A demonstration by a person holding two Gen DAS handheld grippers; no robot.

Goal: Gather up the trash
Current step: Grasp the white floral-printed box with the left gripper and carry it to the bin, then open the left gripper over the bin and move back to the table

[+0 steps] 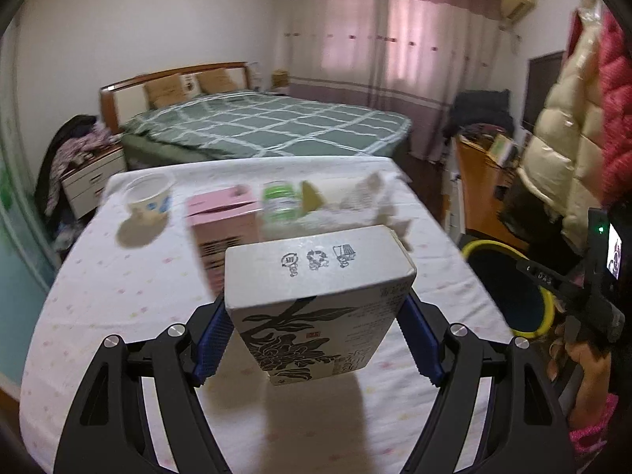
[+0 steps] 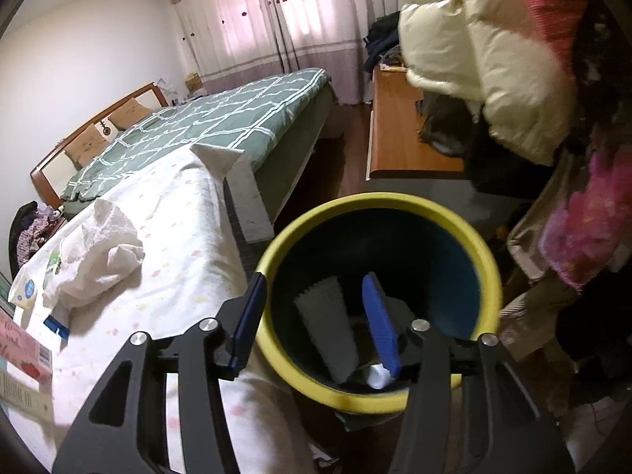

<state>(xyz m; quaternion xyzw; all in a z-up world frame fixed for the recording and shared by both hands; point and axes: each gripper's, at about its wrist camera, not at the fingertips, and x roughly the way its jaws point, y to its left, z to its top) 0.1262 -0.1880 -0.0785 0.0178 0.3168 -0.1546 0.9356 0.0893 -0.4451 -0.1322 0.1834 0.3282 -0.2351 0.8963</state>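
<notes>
My left gripper (image 1: 316, 339) is shut on a white carton with a black flower print (image 1: 316, 276), held a little above the cloth-covered table (image 1: 118, 296). Behind it on the table lie a paper cup (image 1: 148, 197), a pink box (image 1: 225, 221), a green-capped bottle (image 1: 280, 201) and crumpled tissue (image 1: 367, 197). To the right of the table is a yellow-rimmed bin (image 2: 454, 221). My right gripper (image 2: 314, 324) stands open astride its near rim, one pad outside and one inside. A ridged white wrapper (image 2: 328, 324) and a small white scrap (image 2: 377, 375) lie in the bin.
A green checked bed (image 1: 260, 126) stands beyond the table, with a nightstand (image 1: 91, 177) on the left. A wooden desk (image 2: 399, 138) and hanging puffer jackets (image 2: 474, 59) crowd the right side. A person's hand (image 1: 580, 359) grips the right tool's handle.
</notes>
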